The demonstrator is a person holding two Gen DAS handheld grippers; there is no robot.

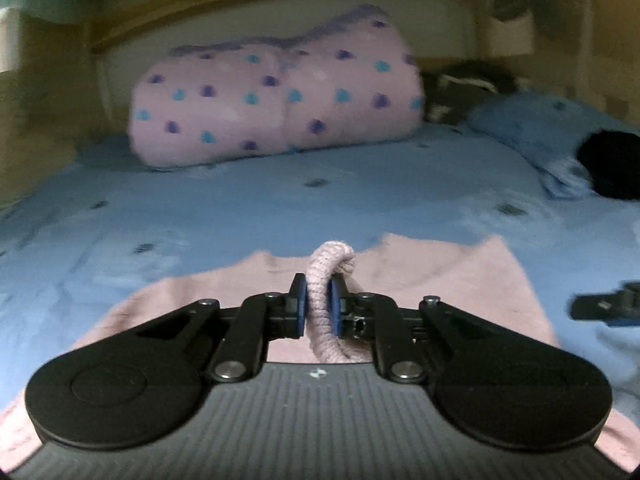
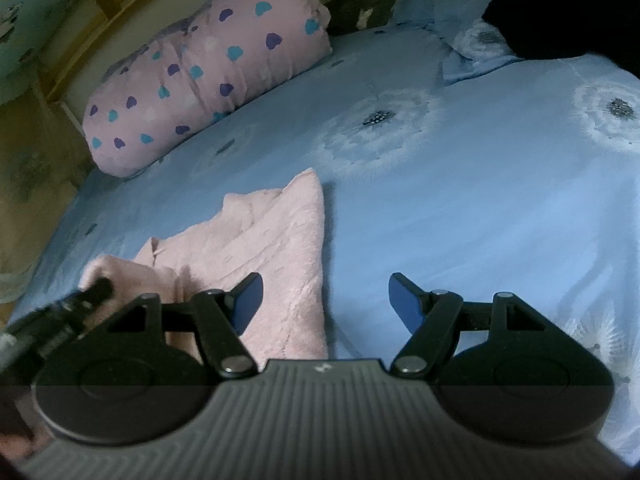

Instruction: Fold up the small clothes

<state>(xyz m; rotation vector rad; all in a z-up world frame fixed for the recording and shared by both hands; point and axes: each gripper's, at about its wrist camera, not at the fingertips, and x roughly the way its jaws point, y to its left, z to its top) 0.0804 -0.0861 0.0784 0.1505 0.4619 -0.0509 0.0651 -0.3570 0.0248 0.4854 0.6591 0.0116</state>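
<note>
- The small pink knitted garment (image 1: 440,280) lies on the blue flower-printed bedsheet (image 1: 280,200), under and ahead of the left gripper (image 1: 319,300); its near part is hidden by the gripper body.
- The left fingers (image 1: 299,300) pinch a ribbed pink fold, raised between them.
- The right gripper (image 2: 326,300) hovers with fingers spread and nothing between them; the garment lies by its left finger.
- Beyond the fingers lie a pink heart-dotted pillow (image 1: 276,92) and a black, blurred, cut-off object (image 1: 612,164).
</note>
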